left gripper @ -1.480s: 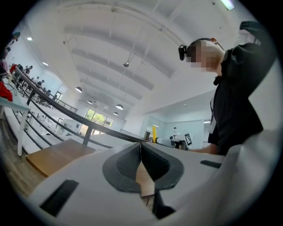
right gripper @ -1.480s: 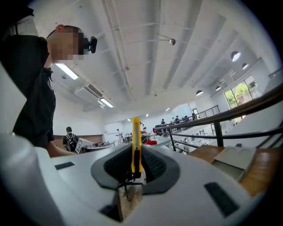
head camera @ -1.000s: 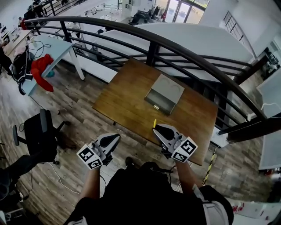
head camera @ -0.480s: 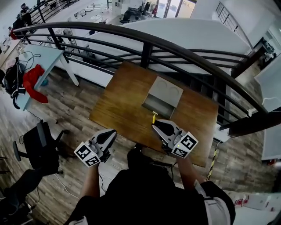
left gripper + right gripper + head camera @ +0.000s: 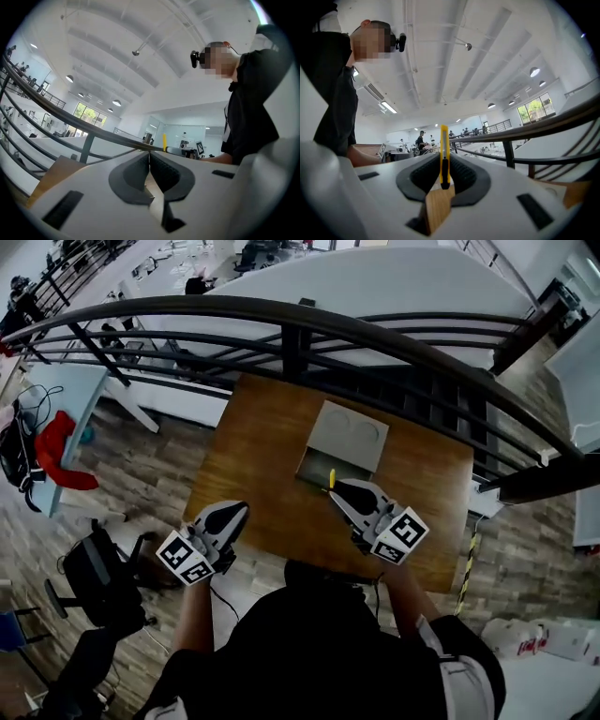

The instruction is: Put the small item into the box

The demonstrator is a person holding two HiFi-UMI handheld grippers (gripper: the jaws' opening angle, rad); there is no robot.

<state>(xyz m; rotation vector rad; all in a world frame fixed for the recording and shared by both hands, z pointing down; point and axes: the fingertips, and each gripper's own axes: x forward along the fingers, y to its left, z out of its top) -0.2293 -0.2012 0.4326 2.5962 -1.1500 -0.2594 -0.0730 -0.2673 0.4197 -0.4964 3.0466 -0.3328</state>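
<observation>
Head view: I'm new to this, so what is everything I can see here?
table: one, brown wood, centre
box: one, grey, open, on the table
knife: one, yellow, between the right gripper's jaws
railing: one, black, behind the table
chair: one, black, on the floor, left
cloth: one, red, far left
left gripper: white, shut, empty
right gripper: white, shut on the knife, by the box

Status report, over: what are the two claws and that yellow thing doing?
Left gripper shut, empty. Right gripper shut on yellow item, beside open box, not in yet. Nothing blocking.
</observation>
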